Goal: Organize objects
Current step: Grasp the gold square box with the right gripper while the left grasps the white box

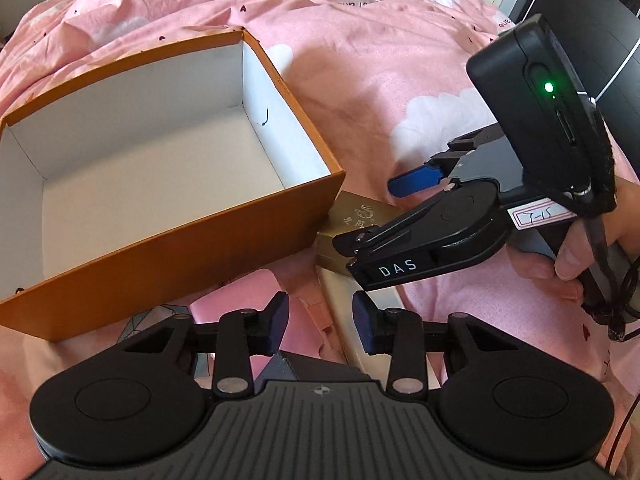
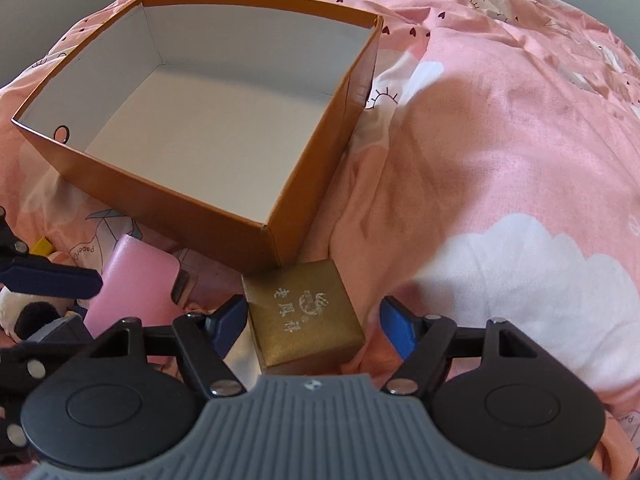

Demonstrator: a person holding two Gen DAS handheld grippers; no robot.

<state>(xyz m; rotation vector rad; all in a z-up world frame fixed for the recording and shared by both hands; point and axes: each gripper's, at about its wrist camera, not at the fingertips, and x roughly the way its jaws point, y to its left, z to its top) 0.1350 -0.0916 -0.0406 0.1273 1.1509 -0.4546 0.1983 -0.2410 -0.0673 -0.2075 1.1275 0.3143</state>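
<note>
An open orange cardboard box [image 1: 176, 216] with a white inside lies empty on the pink bedspread; it also shows in the right wrist view [image 2: 256, 236]. A small gold gift box [image 2: 304, 316] sits by the orange box's near corner, and shows in the left wrist view [image 1: 352, 216]. My right gripper [image 2: 316, 324] is open, its blue fingers either side of the gold box, not closed on it. It shows in the left wrist view [image 1: 376, 216] from the side. My left gripper [image 1: 320, 320] is open and empty, over the bedding and a white flat item [image 1: 344, 312].
A pink case [image 2: 136, 280] lies left of the gold box, beside a panda plush [image 2: 24, 312] and a small yellow item [image 2: 42, 246]. The left gripper's blue finger [image 2: 52, 278] reaches in from the left. Dark furniture [image 1: 592, 4] stands beyond the bed.
</note>
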